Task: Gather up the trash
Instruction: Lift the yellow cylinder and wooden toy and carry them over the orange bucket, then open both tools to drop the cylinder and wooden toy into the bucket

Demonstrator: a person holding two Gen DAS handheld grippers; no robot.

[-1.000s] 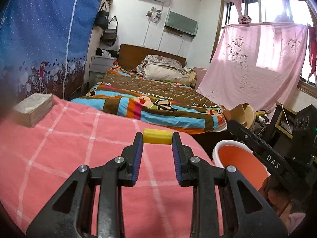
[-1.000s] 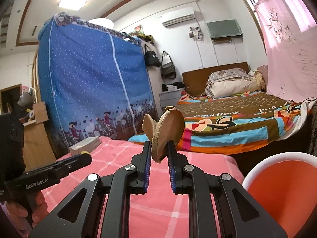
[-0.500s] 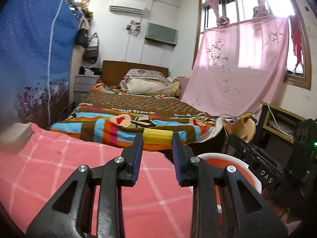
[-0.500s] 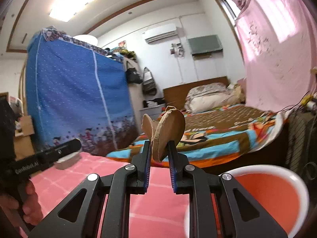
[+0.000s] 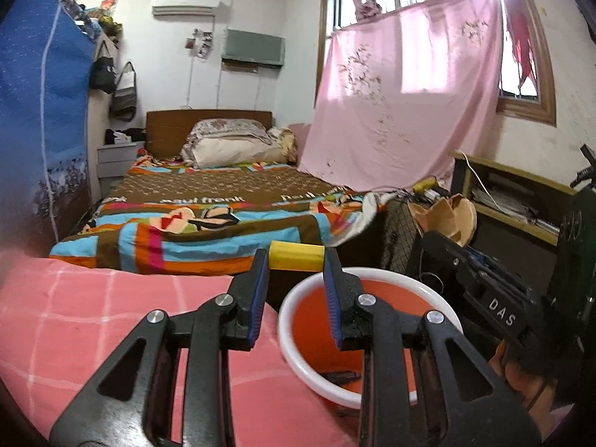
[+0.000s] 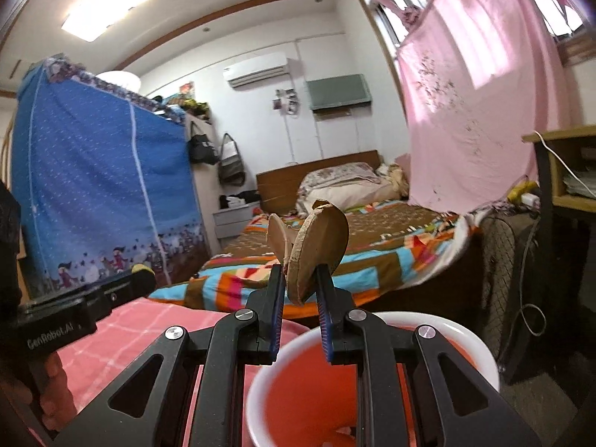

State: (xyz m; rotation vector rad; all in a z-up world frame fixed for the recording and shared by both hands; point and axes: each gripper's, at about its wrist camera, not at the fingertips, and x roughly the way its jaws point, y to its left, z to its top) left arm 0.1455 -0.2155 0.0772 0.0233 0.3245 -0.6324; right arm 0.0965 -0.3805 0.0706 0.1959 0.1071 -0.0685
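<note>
My left gripper (image 5: 297,260) is shut on a small yellow cylinder (image 5: 297,255), held across its fingertips just above the far rim of the red bin with a white rim (image 5: 298,365). My right gripper (image 6: 300,279) is shut on a crumpled piece of brown cardboard (image 6: 316,240), held over the same bin (image 6: 480,350). The right gripper also shows at the right of the left wrist view with the cardboard (image 5: 452,218). A dark scrap (image 5: 341,376) lies in the bin's bottom.
A pink checked tablecloth (image 5: 93,331) covers the table to the left of the bin. Behind stand a bed with a colourful blanket (image 5: 208,219), a blue fabric wardrobe (image 6: 93,193), a pink hanging sheet (image 5: 402,111) and a wooden shelf (image 5: 514,193).
Both grippers have swung right, off the table and over the bin, each still holding its item. The tissue box on the table has left the left wrist view.
</note>
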